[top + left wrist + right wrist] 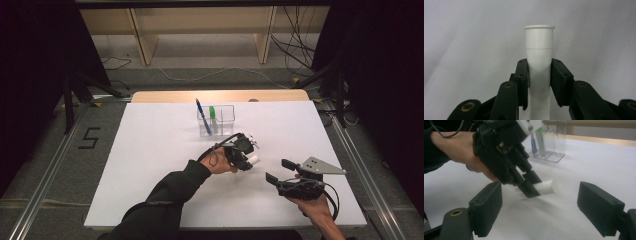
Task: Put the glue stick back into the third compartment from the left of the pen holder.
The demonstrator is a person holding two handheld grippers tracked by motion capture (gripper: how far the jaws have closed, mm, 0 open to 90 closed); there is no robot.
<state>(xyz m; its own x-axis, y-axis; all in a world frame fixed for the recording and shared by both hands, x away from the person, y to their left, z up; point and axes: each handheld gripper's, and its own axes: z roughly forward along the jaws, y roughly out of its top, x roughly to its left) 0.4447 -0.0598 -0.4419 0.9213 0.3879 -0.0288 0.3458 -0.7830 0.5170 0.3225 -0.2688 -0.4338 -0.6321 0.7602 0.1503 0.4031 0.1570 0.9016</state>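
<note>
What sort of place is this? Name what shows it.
Probably a lab or recording studio rather than a home: a white table between dark curtains, loose cables on the floor, and metal rails beside the table.

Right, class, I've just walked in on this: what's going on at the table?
A person works two hand-held grippers over a white table. The left gripper is clamped on a white tube, held low above the table. The right gripper waits open beside it, holding nothing. A clear organiser behind holds a blue pen and a green marker.

Table (150, 165) open all round; clear holder (216, 121) (far side) stands in the way.
</note>
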